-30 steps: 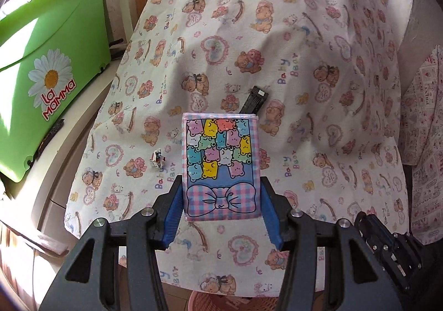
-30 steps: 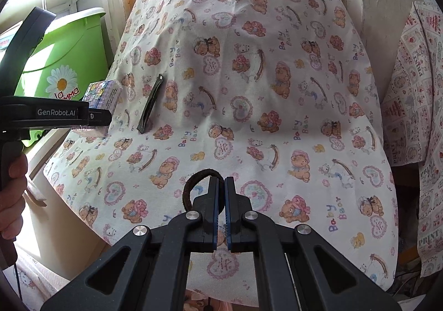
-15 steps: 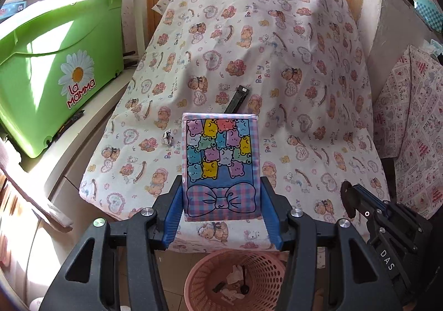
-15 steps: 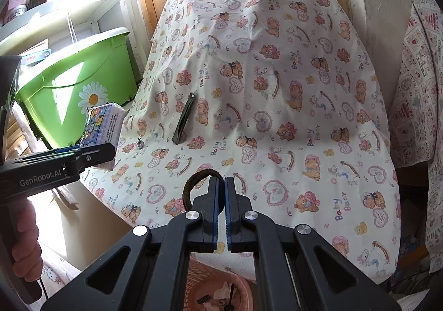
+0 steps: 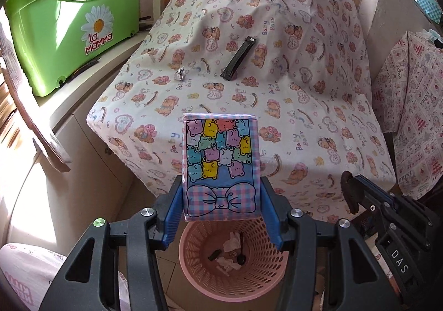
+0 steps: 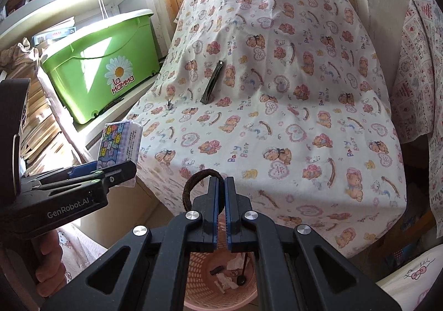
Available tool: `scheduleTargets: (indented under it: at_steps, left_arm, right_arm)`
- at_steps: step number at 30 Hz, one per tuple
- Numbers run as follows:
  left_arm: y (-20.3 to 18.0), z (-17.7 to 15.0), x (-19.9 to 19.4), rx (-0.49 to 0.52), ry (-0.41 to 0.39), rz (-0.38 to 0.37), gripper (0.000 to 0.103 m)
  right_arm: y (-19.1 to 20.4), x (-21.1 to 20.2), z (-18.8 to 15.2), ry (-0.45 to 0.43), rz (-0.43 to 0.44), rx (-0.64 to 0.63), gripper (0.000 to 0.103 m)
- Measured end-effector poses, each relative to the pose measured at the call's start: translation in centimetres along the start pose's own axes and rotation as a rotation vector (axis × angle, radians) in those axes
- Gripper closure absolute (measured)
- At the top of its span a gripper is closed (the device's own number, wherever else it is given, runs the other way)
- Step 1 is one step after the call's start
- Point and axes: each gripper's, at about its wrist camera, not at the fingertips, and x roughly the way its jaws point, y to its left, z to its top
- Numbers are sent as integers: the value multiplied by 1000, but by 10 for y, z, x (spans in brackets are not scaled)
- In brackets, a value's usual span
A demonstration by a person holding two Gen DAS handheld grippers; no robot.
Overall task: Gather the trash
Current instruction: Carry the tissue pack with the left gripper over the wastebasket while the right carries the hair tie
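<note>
A: Left gripper (image 5: 221, 194) clamped on the tissue pack (image 5: 221, 167), pads against both long edges, pack upright. Held just above the near rim of the pink basket (image 5: 199, 280), probably so that a release drops it straight in.

B: Right gripper (image 6: 221, 200) pressed together on a brown hair band (image 6: 193, 186), loop sticking out to the left. Also poised over the basket, at its right side, likely for the same reason.

A: Basket down on the floor, near edge of the covered table (image 5: 277, 34), already holding paper scraps and dark bits.

B: Left on the cloth, far side: a dark clip (image 5: 238, 58) and, to its left, a tiny crumpled scrap (image 5: 180, 74). Well apart from both grippers.

A: Green tub (image 5: 69, 20) on the shelf at far left, untouched, seemingly no part of the trash.

B: Drop not yet made for either item; pack wide enough to catch the rim if released off-centre.
</note>
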Motion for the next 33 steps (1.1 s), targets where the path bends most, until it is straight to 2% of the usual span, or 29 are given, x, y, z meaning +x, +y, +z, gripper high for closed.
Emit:
scheduleTargets:
  at_steps: [8, 14, 19, 23, 27, 33]
  left_arm:
    - [15, -20, 29, -85, 131, -74, 53]
    - [20, -29, 52, -121, 228, -135, 53]
    - [17, -42, 74, -97, 326, -105, 53]
    - [22, -53, 94, -125, 407, -112, 53]
    - [25, -63, 117, -129, 463, -51, 53]
    - [31, -80, 151, -148, 540, -25, 53]
  right_arm:
    - [-4, 33, -19, 143, 41, 28, 99]
    - [1, 49, -30, 195, 50, 11, 99]
    - [5, 68, -40, 260, 37, -3, 99]
    - [6, 85, -50, 315, 10, -14, 99]
    - [3, 105, -62, 366, -32, -18, 99]
    - [-6, 134, -81, 434, -90, -17, 99]
